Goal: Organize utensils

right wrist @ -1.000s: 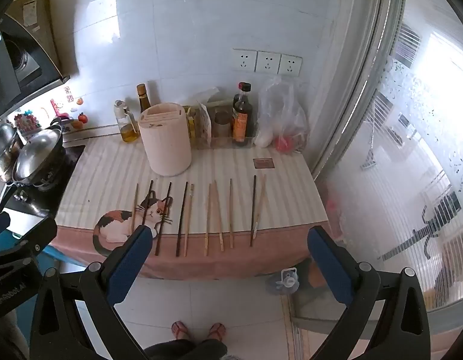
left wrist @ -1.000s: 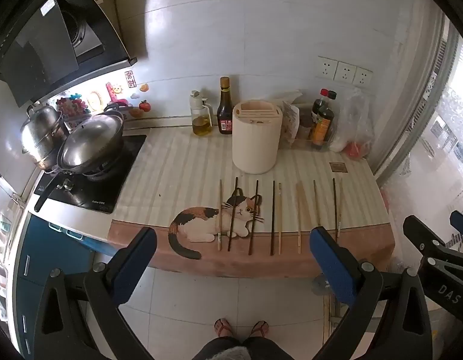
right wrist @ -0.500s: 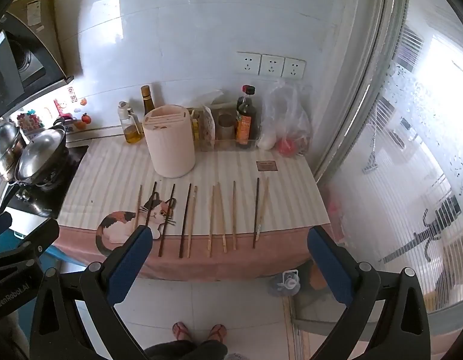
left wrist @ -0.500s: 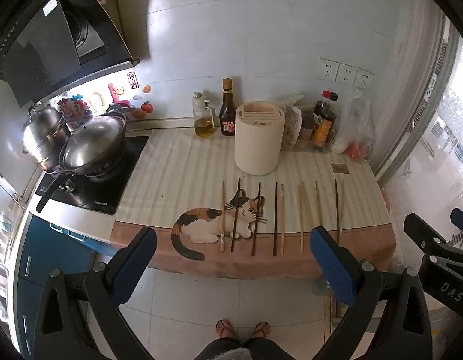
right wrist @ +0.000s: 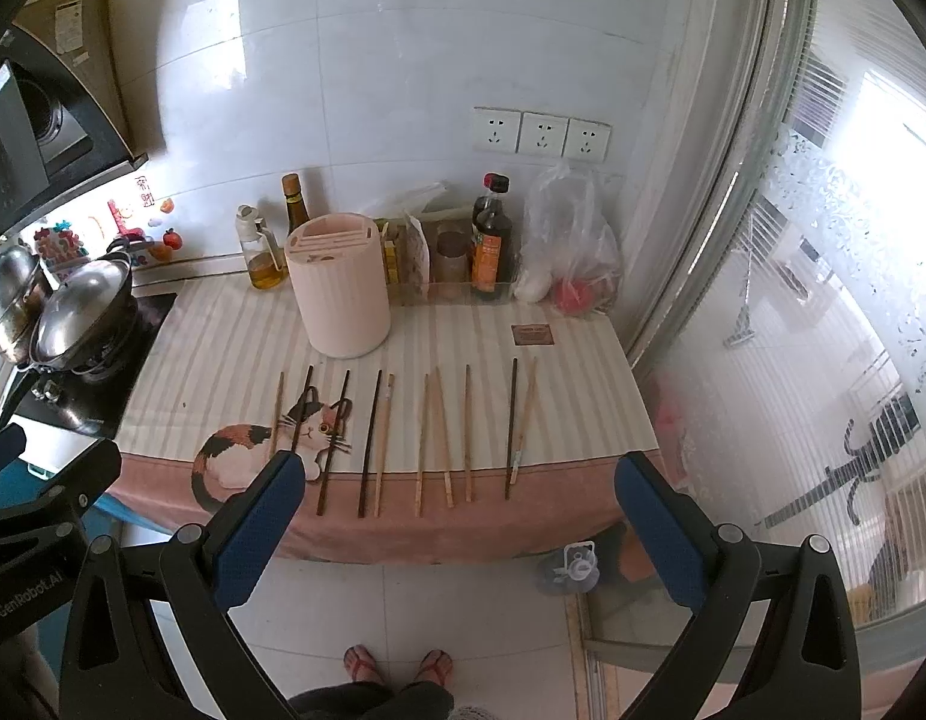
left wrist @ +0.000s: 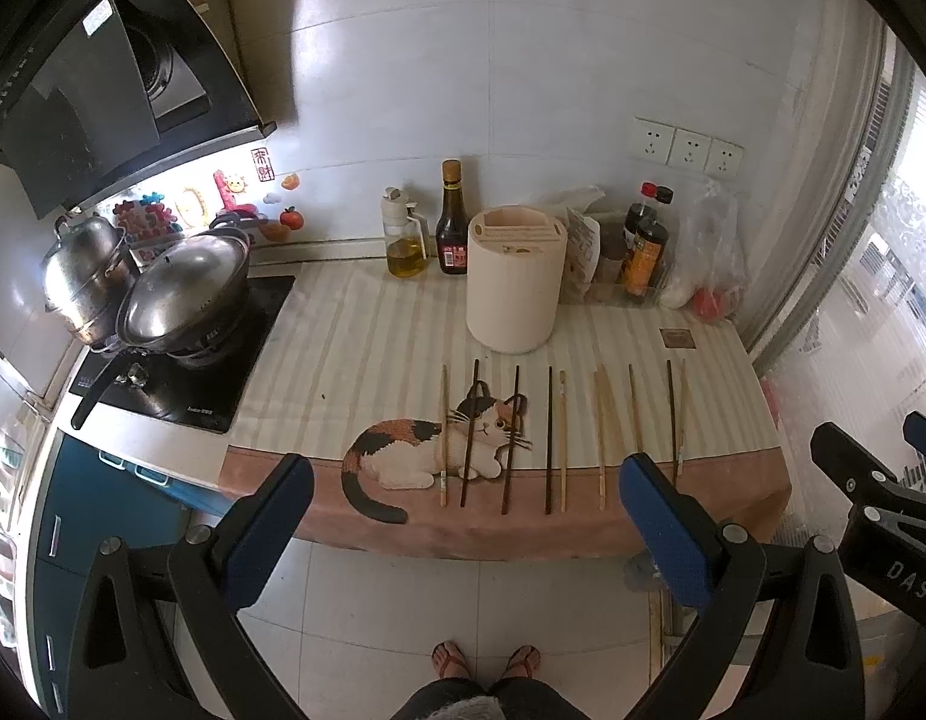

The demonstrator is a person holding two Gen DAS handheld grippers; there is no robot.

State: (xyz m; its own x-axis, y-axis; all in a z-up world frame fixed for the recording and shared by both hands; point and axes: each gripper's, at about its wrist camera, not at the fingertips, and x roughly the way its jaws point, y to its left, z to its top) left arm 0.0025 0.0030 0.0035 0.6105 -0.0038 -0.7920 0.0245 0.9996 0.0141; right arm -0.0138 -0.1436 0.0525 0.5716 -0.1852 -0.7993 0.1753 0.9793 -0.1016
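Observation:
Several chopsticks, some dark (left wrist: pixel 548 438) (right wrist: pixel 369 441) and some light wood (left wrist: pixel 599 438) (right wrist: pixel 467 432), lie side by side on the striped cat-print cloth (left wrist: pixel 372 348) (right wrist: pixel 222 336) near the counter's front edge. Behind them stands a cream cylindrical utensil holder (left wrist: pixel 515 279) (right wrist: pixel 338 285) with slots in its top. My left gripper (left wrist: pixel 463 534) is open, held above the floor in front of the counter with nothing between its blue pads. My right gripper (right wrist: pixel 456 531) is open too, equally short of the counter and holding nothing.
A black cooktop (left wrist: pixel 180 372) with a lidded wok (left wrist: pixel 183 294) and a steel pot (left wrist: pixel 84 273) is at the left. Bottles (left wrist: pixel 452 219) (right wrist: pixel 491 240), jars and a plastic bag (right wrist: pixel 568 246) line the back wall. A sliding glass door (right wrist: pixel 793 300) is on the right. A person's sandalled feet (left wrist: pixel 487 657) stand on the tiled floor.
Both grippers have edged slightly closer to the counter, so the cloth and chopsticks sit a little higher and larger in view. Both stay open and hold nothing.

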